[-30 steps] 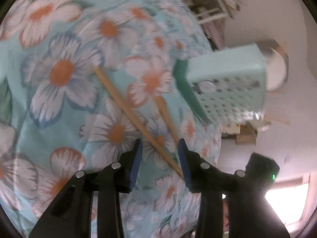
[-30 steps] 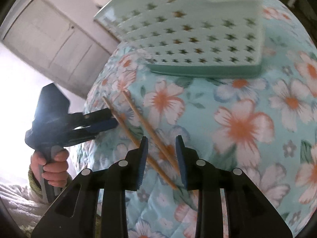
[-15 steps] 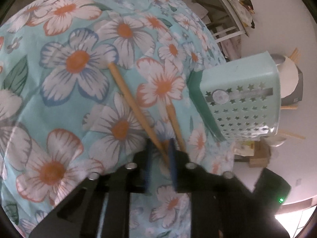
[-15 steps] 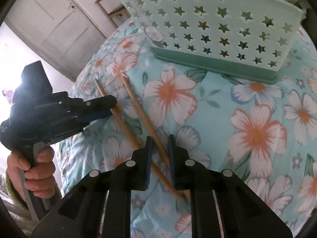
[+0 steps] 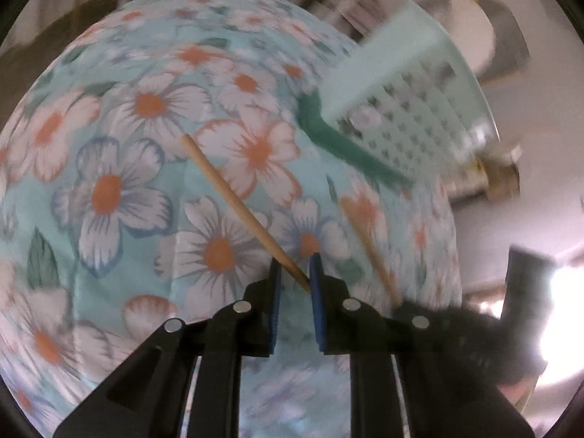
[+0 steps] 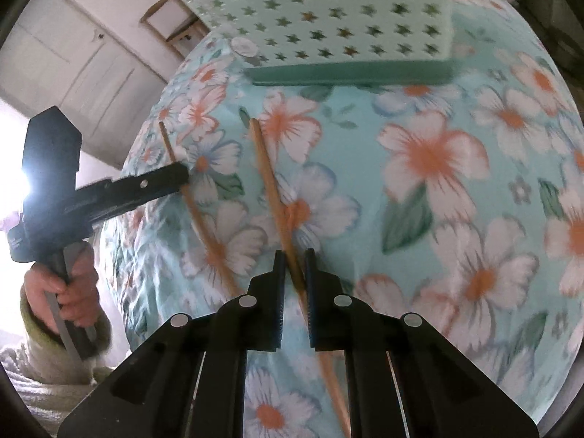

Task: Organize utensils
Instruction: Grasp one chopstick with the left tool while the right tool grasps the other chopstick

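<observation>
Two wooden chopsticks lie on a floral cloth. In the left wrist view my left gripper [image 5: 295, 272] is shut on the near end of one chopstick [image 5: 233, 197], which slants up and left over the cloth. The other chopstick [image 5: 368, 244] runs to my blurred right gripper [image 5: 405, 306] at the right. In the right wrist view my right gripper [image 6: 294, 266] has its jaws closing, with that chopstick [image 6: 270, 182] pinched between the pads. The left gripper [image 6: 184, 177] holds its chopstick [image 6: 204, 226] at the left. A mint star-holed basket [image 6: 328, 11] stands behind on the cloth.
The floral cloth [image 6: 438, 153] covers a rounded surface that drops off at the left. A person's hand [image 6: 69, 292] in a pale sleeve grips the left handle. A white door [image 6: 84, 58] and the basket's green base [image 5: 343, 146] lie beyond.
Both grippers went from open around the crossed chopsticks to closed on one each. The chopsticks now lie apart, and the left view has rolled.
</observation>
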`<act>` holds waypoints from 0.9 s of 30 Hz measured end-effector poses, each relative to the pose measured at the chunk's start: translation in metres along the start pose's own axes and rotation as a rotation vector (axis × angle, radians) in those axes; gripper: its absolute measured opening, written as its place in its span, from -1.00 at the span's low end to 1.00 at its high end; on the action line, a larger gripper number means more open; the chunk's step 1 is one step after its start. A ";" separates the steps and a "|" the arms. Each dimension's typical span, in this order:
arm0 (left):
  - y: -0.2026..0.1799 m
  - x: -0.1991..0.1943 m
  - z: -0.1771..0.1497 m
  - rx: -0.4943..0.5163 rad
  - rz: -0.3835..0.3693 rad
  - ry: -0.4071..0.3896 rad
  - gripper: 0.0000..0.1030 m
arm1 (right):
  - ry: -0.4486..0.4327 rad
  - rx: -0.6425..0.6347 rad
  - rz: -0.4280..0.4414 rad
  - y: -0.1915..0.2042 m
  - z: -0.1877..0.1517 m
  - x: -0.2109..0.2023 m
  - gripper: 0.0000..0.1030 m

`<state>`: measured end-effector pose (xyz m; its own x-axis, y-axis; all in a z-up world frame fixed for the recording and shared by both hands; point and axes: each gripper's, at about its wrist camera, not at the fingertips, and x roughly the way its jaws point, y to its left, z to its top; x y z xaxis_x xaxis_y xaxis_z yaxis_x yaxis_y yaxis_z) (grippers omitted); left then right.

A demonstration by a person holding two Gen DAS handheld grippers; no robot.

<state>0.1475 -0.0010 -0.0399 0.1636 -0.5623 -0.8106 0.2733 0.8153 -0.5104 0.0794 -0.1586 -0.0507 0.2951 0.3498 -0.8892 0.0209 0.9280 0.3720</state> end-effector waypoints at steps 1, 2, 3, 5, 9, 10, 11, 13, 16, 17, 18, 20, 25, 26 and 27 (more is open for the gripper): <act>0.002 -0.002 0.001 0.025 0.003 0.021 -0.72 | -0.003 0.015 -0.002 -0.003 -0.004 -0.003 -0.83; 0.002 -0.003 0.003 0.045 -0.003 0.040 -0.72 | -0.006 0.023 -0.002 -0.005 -0.008 -0.007 -0.83; 0.005 -0.004 0.006 0.068 -0.006 0.064 -0.72 | -0.007 0.032 -0.002 -0.006 -0.011 -0.009 -0.83; 0.010 -0.005 0.009 0.098 0.011 0.087 -0.72 | -0.009 0.054 0.001 -0.009 -0.015 -0.012 -0.83; 0.020 -0.004 0.014 0.135 -0.012 0.143 -0.72 | -0.009 0.073 0.001 -0.013 -0.020 -0.018 -0.83; 0.021 -0.003 0.016 0.144 -0.013 0.152 -0.72 | -0.009 0.078 0.001 -0.014 -0.021 -0.018 -0.83; 0.022 -0.004 0.015 0.150 -0.012 0.157 -0.72 | -0.010 0.082 0.002 -0.014 -0.022 -0.019 -0.83; 0.018 0.000 0.018 0.176 0.001 0.165 -0.72 | -0.013 0.089 0.002 -0.015 -0.024 -0.020 -0.83; 0.008 0.004 0.020 0.215 0.017 0.164 -0.72 | -0.018 0.113 0.012 -0.015 -0.024 -0.019 -0.83; 0.005 0.005 0.021 0.229 0.022 0.162 -0.72 | -0.020 0.126 0.020 -0.018 -0.025 -0.021 -0.83; 0.000 0.007 0.022 0.250 0.032 0.161 -0.73 | -0.021 0.137 0.026 -0.019 -0.026 -0.021 -0.83; -0.007 0.013 0.024 0.276 0.041 0.159 -0.74 | -0.026 0.159 0.035 -0.022 -0.028 -0.022 -0.83; -0.028 0.026 0.016 0.372 0.040 0.176 -0.78 | -0.033 0.208 0.048 -0.028 -0.036 -0.029 -0.84; -0.033 0.027 0.012 0.405 0.047 0.176 -0.78 | -0.036 0.217 0.049 -0.030 -0.039 -0.032 -0.84; -0.038 0.029 0.010 0.425 0.051 0.175 -0.78 | -0.041 0.229 0.047 -0.032 -0.041 -0.034 -0.84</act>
<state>0.1510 -0.0497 -0.0416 0.0344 -0.4616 -0.8864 0.6392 0.6920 -0.3355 0.0294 -0.1947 -0.0432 0.3392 0.3824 -0.8595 0.2207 0.8558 0.4678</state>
